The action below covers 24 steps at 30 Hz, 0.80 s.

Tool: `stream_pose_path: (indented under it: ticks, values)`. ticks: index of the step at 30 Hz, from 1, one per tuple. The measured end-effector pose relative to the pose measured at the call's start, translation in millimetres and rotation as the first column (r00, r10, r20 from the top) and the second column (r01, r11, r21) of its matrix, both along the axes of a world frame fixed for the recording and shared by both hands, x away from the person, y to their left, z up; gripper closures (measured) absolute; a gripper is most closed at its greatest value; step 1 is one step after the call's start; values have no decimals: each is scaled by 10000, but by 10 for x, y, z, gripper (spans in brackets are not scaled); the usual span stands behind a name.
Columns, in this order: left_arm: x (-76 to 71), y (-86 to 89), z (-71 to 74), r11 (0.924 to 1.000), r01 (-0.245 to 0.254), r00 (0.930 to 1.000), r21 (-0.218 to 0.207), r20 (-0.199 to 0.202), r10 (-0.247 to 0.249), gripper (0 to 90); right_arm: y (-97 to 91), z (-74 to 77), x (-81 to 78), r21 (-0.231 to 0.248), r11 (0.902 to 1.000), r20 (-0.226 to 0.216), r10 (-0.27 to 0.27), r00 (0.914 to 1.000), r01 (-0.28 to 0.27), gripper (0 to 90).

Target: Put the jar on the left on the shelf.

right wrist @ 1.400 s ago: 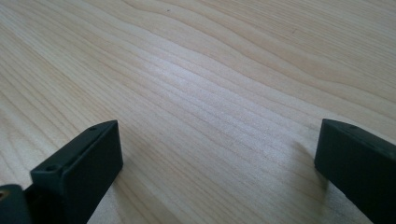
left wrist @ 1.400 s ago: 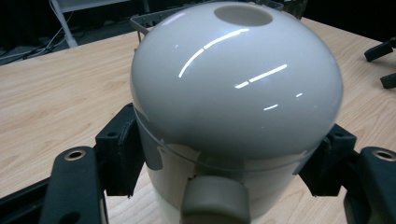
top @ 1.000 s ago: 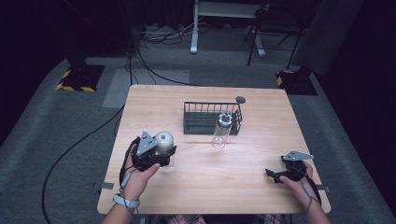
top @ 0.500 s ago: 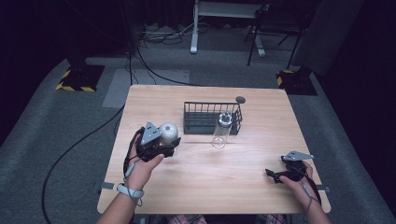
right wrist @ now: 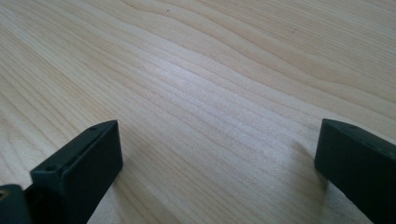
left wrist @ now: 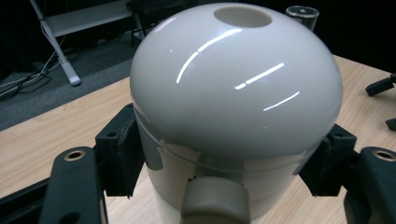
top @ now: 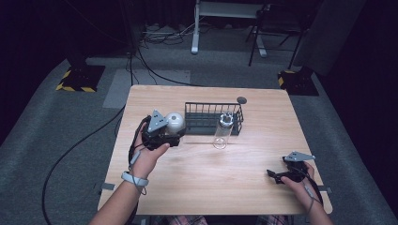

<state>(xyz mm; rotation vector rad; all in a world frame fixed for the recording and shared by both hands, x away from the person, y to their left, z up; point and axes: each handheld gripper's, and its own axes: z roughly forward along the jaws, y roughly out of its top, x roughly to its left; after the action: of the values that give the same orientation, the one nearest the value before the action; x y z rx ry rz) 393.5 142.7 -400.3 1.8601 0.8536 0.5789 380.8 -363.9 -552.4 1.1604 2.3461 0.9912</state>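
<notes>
My left gripper (top: 170,136) is shut on a white dome-shaped object (top: 175,122), held above the left half of the wooden table (top: 197,187), just left of the black wire basket (top: 211,117). In the left gripper view the white dome (left wrist: 233,88) has a round hole at its top, a grey button low on its front, and both black pads (left wrist: 122,154) press on its sides. A clear plastic bottle (top: 223,131) stands upright in front of the basket. My right gripper (top: 276,176) rests open near the table's front right; its jaws stand wide apart over bare wood (right wrist: 224,116).
A small dark disc (top: 241,100) lies behind the basket's right end. Beyond the table sit a white desk frame (top: 197,28), floor cables (top: 159,35) and yellow-black striped bases (top: 77,77). A cable (top: 80,154) trails off the table's left edge.
My left gripper has carried the white dome up and to the right, closer to the basket's left end. The right gripper has stayed where it was.
</notes>
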Motion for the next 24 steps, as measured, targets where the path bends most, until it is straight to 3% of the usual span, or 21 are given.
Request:
stream_pose_path:
  ticks: [24]
  values:
    - [273, -216, 243, 9999, -117, 9999, -11, 81, 117, 274, -5, 0, 8, -9, 10000, 2, 48, 10000, -48, 7]
